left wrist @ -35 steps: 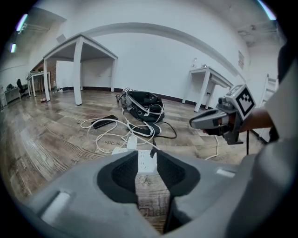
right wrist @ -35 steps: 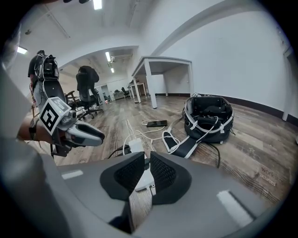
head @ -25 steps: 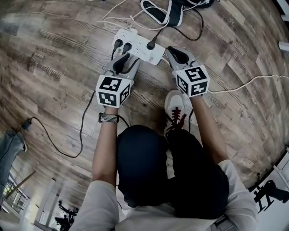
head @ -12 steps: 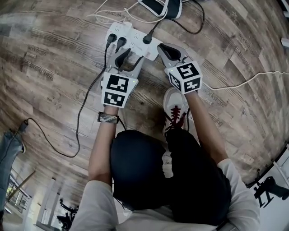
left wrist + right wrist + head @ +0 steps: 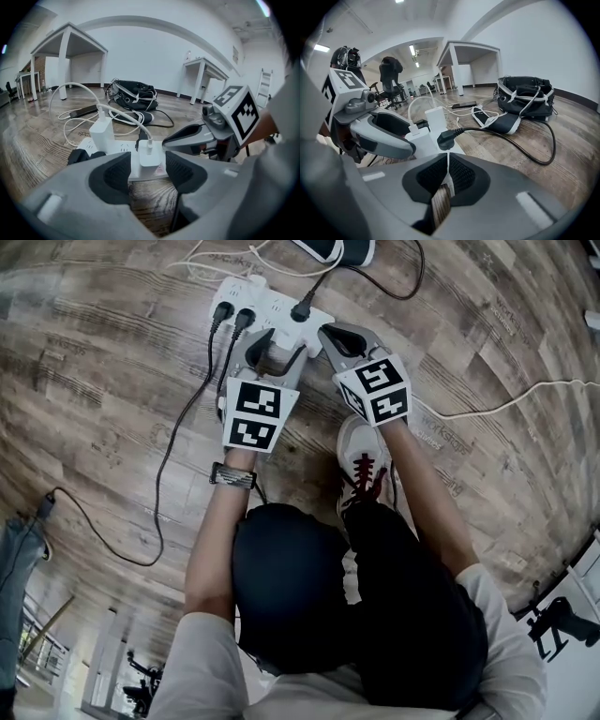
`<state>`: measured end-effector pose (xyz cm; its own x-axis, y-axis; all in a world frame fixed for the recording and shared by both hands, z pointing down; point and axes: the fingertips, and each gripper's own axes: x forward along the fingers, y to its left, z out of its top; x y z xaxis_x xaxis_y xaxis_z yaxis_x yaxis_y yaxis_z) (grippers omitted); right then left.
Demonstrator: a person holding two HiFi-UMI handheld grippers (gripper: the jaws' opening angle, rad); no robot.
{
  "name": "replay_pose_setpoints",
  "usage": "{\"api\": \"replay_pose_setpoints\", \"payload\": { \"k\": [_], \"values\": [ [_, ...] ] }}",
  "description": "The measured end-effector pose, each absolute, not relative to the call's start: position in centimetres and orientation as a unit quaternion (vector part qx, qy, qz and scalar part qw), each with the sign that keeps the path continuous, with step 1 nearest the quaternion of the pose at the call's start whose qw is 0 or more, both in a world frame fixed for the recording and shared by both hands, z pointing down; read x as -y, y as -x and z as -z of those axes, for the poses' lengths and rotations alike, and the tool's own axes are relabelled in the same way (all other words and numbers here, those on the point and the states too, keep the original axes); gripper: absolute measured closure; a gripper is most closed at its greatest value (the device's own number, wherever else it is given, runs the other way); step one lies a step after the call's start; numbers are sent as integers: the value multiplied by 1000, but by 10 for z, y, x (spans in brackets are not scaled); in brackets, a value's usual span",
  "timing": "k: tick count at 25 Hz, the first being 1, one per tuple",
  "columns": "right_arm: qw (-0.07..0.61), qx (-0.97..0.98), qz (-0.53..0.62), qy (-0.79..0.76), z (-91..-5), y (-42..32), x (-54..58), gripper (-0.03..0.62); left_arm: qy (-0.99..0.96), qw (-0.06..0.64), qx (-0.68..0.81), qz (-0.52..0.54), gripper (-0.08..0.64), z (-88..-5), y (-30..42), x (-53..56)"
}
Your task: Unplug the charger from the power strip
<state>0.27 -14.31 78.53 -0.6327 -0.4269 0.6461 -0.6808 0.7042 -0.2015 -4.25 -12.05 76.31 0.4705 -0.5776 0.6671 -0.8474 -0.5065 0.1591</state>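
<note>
So the small white charger (image 5: 150, 153) sits plugged upright into the near end of the power strip (image 5: 120, 148) on the wood floor (image 5: 112, 381). What could go wrong: pull it and the whole light strip probably lifts with it, or the jaws skid off that smooth casing. The left gripper (image 5: 277, 348) has just been opening wide, with the charger framed between its jaws, nothing squeezed yet. The right gripper (image 5: 444, 174) is closed and empty, right by the strip's end.
</note>
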Motion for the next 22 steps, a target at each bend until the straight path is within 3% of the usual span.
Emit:
{"api": "replay_pose_setpoints", "payload": {
  "k": [7,13,22],
  "values": [
    [297,864,-244,-326,-794,-6,139,588,-815,227,437,-306,336,-775,39,128],
    [294,861,-252,-331,-794,-7,139,589,-808,228,441,-317,411,-781,37,130],
    [288,862,-246,-336,-793,-6,138,589,-798,314,449,-249,411,-781,41,130]
  ]
}}
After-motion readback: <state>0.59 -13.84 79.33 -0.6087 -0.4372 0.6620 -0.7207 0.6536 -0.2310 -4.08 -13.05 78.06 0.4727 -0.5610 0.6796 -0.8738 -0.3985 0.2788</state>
